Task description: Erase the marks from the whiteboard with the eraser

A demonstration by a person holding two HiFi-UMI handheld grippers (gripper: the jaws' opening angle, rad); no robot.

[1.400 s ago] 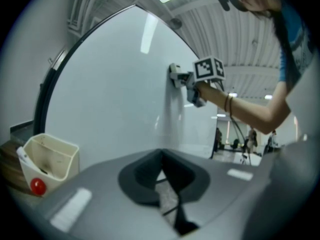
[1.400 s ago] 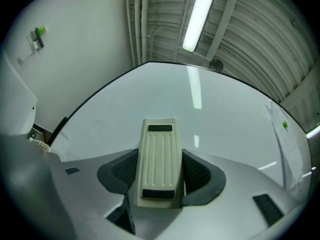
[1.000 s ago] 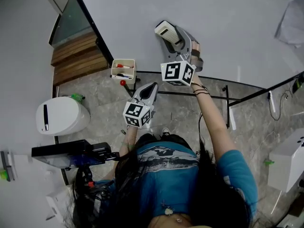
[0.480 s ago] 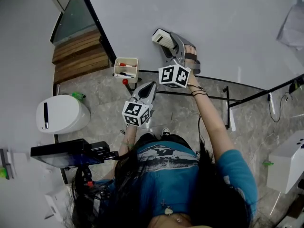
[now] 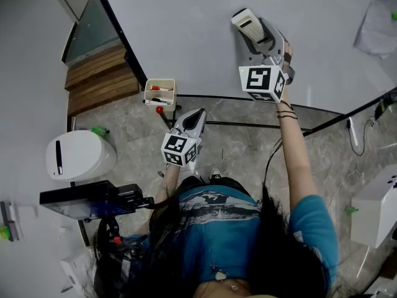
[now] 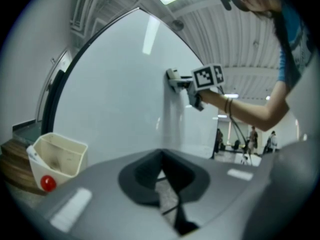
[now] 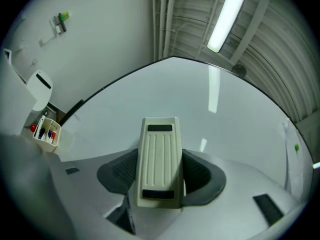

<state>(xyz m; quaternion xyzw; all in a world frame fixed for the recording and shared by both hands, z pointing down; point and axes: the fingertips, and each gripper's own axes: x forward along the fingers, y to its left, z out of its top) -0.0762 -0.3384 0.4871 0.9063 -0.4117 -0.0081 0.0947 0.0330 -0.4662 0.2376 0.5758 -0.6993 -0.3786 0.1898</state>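
Head view: the right arm is stretched far forward and up, and the right gripper presses the eraser flat on the whiteboard. The left gripper is held low and close to the body, pointing toward the board's bottom edge, near the cream marker cup. The dark frame at the board's left is well apart from the eraser, with open board on each side

Left gripper view: its 2 jaws meet, pinched together on nothing

Right gripper view: the 2 jaws clamp the eraser's long sides; open board spreads ahead to the dark frame
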